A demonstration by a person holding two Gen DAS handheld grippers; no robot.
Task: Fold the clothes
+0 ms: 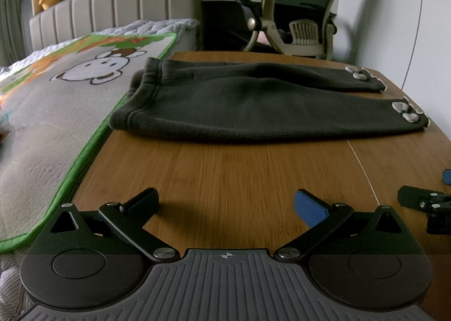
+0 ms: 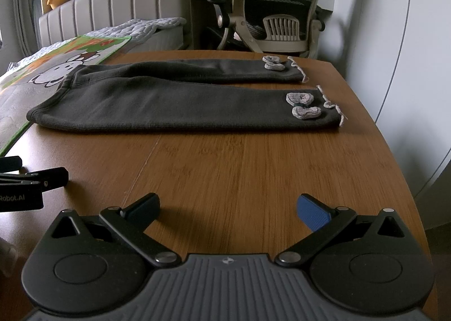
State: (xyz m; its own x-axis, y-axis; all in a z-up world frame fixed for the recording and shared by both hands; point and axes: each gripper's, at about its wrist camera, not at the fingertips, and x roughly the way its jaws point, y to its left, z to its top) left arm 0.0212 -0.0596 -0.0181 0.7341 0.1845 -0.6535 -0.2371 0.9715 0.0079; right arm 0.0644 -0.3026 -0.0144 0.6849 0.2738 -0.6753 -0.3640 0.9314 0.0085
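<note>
Left wrist view shows the dark trousers (image 1: 253, 104) lying flat across the wooden table (image 1: 225, 168) at twelve o'clock, legs side by side, waistband at ten o'clock hanging over the edge toward the cartoon mat (image 1: 56, 112). No fold looks made yet, so I judge the job barely begun. Both claws are released and empty: the left gripper (image 1: 227, 205) and right gripper (image 2: 228, 208) sit near the table's close edge. Bare wood lies between them and the cloth; the cuffs (image 2: 304, 106) near two o'clock lie close to the right rim.
</note>
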